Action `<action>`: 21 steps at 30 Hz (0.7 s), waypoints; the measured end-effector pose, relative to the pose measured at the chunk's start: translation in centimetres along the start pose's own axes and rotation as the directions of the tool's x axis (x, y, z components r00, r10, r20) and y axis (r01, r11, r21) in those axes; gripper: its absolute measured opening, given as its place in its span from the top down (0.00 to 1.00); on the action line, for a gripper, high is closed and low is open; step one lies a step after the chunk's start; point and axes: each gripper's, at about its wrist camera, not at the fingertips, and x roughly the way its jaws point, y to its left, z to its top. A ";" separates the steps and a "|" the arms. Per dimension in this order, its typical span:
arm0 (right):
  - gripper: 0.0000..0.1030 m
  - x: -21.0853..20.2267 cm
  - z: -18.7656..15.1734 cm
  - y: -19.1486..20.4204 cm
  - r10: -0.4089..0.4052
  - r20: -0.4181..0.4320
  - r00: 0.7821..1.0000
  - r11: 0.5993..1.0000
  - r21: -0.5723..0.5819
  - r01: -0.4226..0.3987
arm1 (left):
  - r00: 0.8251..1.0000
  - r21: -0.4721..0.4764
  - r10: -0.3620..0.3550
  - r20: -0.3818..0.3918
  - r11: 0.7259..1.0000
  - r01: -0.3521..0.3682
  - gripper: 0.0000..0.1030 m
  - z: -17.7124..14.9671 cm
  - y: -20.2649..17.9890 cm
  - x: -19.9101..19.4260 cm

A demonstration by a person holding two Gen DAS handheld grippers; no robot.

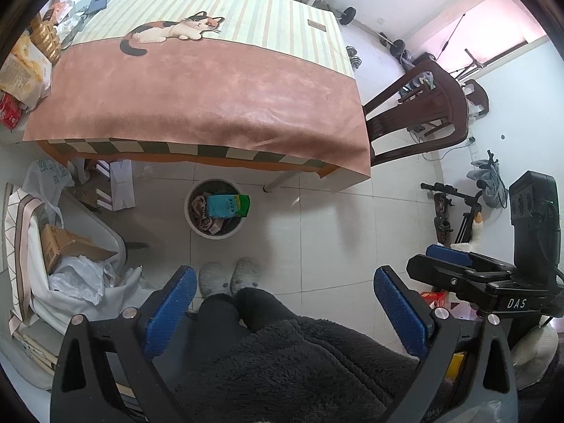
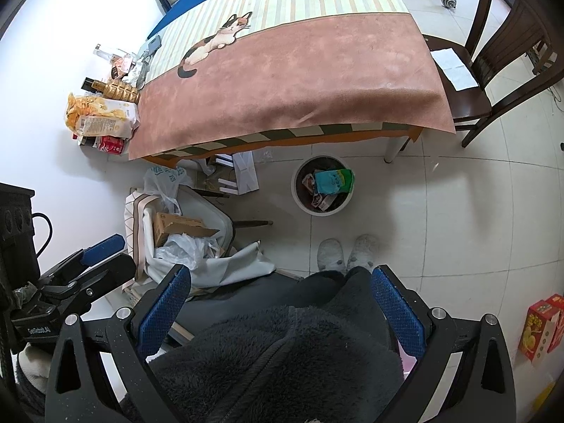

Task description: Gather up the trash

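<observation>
Now both the left gripper [image 1: 285, 312] and right gripper [image 2: 280, 308] gape empty, well back from the wastebasket [image 1: 197, 227] holding a green-blue packet [image 1: 227, 206].

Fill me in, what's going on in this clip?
A seated person holds both grippers over their lap, left gripper and right gripper, jaws open and empty. The trash bin on the floor by the table already holds wrappers and a green-blue bag. Snack packs sit beside the tablecloth's left edge, untouched.
</observation>
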 end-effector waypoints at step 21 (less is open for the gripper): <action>0.00 0.1 -0.6 1.6 -0.002 0.000 1.000 1.000 0.003 0.002 | 1.000 -0.004 0.001 0.009 1.000 -0.001 0.00 0.2 0.8 -0.4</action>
